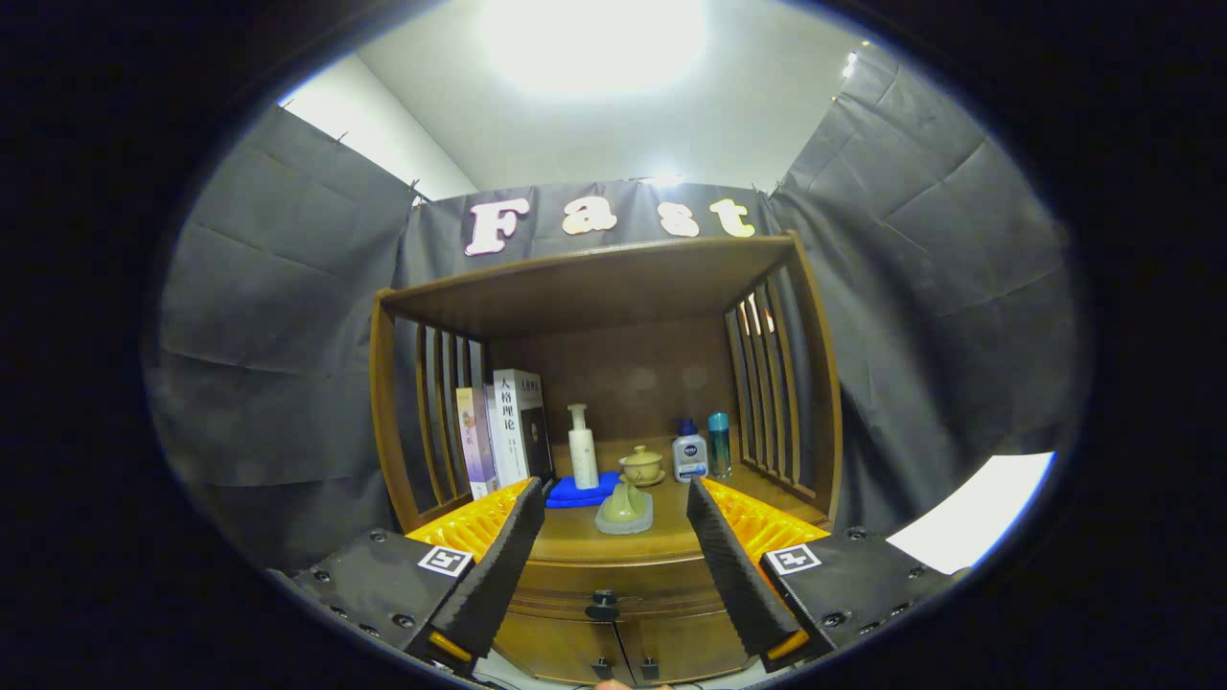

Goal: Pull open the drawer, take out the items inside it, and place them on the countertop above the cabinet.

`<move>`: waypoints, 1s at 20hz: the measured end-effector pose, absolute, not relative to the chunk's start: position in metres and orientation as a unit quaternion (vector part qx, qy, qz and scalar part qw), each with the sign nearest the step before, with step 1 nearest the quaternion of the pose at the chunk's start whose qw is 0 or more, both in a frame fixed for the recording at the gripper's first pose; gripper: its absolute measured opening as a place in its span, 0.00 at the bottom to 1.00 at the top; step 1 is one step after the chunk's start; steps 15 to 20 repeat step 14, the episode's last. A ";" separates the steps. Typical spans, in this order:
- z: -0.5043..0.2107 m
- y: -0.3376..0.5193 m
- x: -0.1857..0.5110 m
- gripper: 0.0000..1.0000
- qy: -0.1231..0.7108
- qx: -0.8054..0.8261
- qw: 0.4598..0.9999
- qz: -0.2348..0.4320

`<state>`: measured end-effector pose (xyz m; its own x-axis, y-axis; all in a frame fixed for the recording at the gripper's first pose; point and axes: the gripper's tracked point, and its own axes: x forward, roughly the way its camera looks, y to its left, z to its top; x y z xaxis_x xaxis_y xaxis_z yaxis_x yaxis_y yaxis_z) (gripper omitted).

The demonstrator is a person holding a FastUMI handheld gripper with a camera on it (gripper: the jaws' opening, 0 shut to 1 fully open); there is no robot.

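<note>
Drawer (613, 585) with its dark knob (602, 606) looks shut, so I judge everything remains undone, my hand-held gripper (613, 575) open and empty before it.

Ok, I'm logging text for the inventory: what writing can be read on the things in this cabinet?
"人格理论": spine of the white book.
Purple book, small blue-capped bottle: print too small to read.
Claw, open, drawer knob seen between its fingers: square markers, no words.

The gripper (615, 546) had two ribbed, wedge-shaped fingers (498, 565) standing wide apart, each mounted on a screw-studded block bearing a square black-and-white marker (446, 561).
</note>
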<state>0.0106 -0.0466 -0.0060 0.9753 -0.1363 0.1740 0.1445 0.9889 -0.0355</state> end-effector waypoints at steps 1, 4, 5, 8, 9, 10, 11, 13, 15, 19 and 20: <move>0.000 -0.050 0.003 0.95 -0.090 -0.028 0.993 -0.073; 0.019 -0.059 -0.007 0.95 -0.100 -0.019 0.991 -0.090; 0.026 -0.058 -0.012 0.95 -0.106 -0.010 0.990 -0.091; 0.056 -0.061 -0.017 0.95 -0.141 0.014 0.986 -0.091; 0.066 -0.066 -0.014 0.95 -0.148 0.022 0.984 -0.101; 0.070 -0.069 -0.013 0.95 -0.145 0.036 0.983 -0.107; 0.072 -0.067 -0.011 0.95 -0.141 0.052 0.983 -0.105; 0.066 -0.060 -0.007 0.95 -0.120 0.070 0.986 -0.088; 0.058 -0.058 -0.007 0.95 -0.109 0.064 0.989 -0.077; 0.058 -0.058 -0.007 0.95 -0.109 0.064 0.989 -0.077; 0.058 -0.058 -0.007 0.95 -0.109 0.064 0.989 -0.077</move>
